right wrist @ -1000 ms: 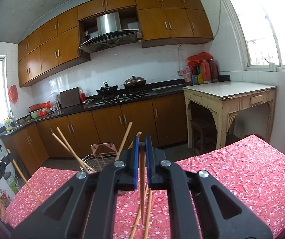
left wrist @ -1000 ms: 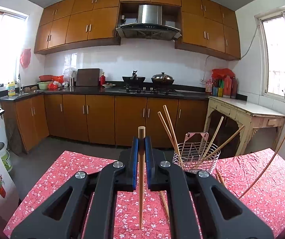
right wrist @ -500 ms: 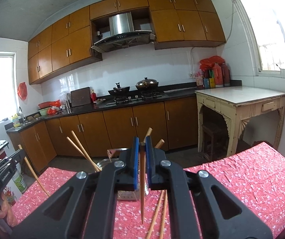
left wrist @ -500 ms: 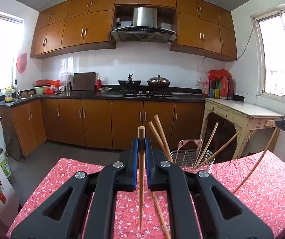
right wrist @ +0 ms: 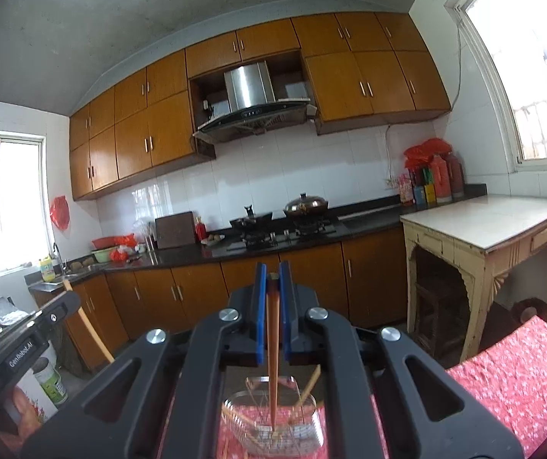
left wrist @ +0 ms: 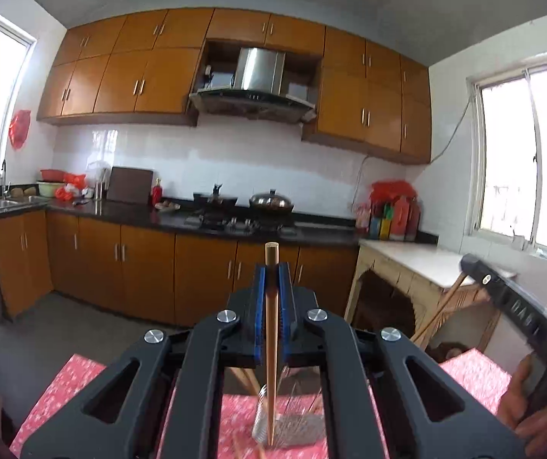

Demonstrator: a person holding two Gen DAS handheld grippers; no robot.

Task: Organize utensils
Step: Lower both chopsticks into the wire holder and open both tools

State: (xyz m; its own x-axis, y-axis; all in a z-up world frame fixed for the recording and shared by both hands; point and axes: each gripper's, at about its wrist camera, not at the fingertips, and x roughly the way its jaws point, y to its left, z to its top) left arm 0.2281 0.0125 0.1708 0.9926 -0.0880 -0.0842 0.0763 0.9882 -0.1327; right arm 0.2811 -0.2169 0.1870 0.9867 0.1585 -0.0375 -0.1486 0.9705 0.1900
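Note:
My left gripper (left wrist: 272, 267) is shut on a wooden chopstick (left wrist: 271, 348) that hangs upright, its tip over the wire utensil basket (left wrist: 292, 424) on the red flowered tablecloth (left wrist: 59, 394). My right gripper (right wrist: 272, 269) is shut on another chopstick (right wrist: 272, 359), also upright, with its tip above the same basket (right wrist: 273, 426), which holds several chopsticks. In the left wrist view the other gripper (left wrist: 510, 298) shows at the right with its chopstick, a hand (left wrist: 533, 413) on it. In the right wrist view the other gripper (right wrist: 25, 340) shows at the left.
Brown kitchen cabinets (left wrist: 151, 275) and a dark counter with a stove and pots (right wrist: 284, 225) line the far wall. A pale side table (right wrist: 491, 237) stands at the right by the window. More chopsticks lie on the cloth beside the basket.
Both grippers have risen with their chopsticks. The basket and cloth have dropped to the bottom of both views, and each chopstick's tip now hangs over the basket.

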